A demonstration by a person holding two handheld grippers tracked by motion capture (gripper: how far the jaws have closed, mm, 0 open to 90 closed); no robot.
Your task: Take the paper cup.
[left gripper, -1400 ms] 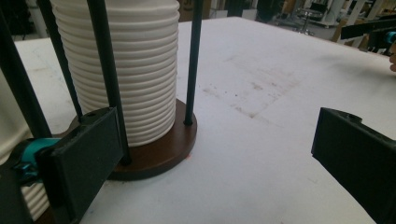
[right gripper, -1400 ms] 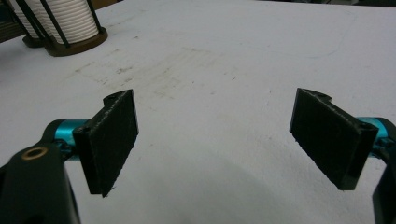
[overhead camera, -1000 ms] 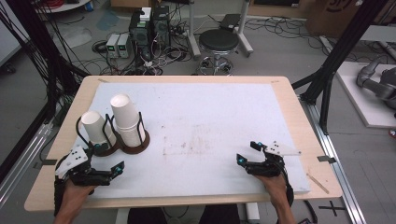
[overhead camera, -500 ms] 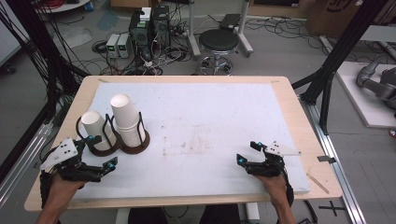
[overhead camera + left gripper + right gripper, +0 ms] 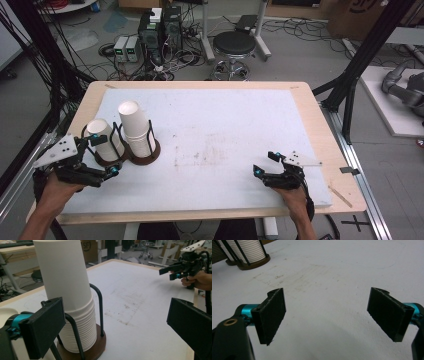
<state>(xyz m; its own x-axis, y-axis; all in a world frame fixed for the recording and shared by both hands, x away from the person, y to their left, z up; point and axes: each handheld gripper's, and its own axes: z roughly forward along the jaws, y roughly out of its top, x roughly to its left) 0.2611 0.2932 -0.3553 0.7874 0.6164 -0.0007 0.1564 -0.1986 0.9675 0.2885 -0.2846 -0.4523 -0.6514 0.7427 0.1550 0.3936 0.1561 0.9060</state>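
Observation:
Two stacks of white paper cups stand in black wire holders on brown round bases at the table's left: a taller stack [image 5: 135,129] and a shorter one [image 5: 101,139]. My left gripper [image 5: 105,156] is open right in front of them. In the left gripper view the tall stack [image 5: 71,292] rises just behind the left pad [image 5: 43,331], with nothing clamped between the jaws. My right gripper [image 5: 265,163] is open low over the mat near the front right. Its pads [image 5: 272,315] stand wide apart over bare mat.
A white stained mat [image 5: 215,135] covers the wooden table [image 5: 320,115]. The far right hand and its gripper [image 5: 181,267] appear in the left gripper view. The cup holder's base [image 5: 253,262] sits at the top left of the right gripper view. A stool, boxes and cables lie beyond the table.
My left gripper has drifted left and then forward, closing in on the cup holders. The right gripper has stayed put.

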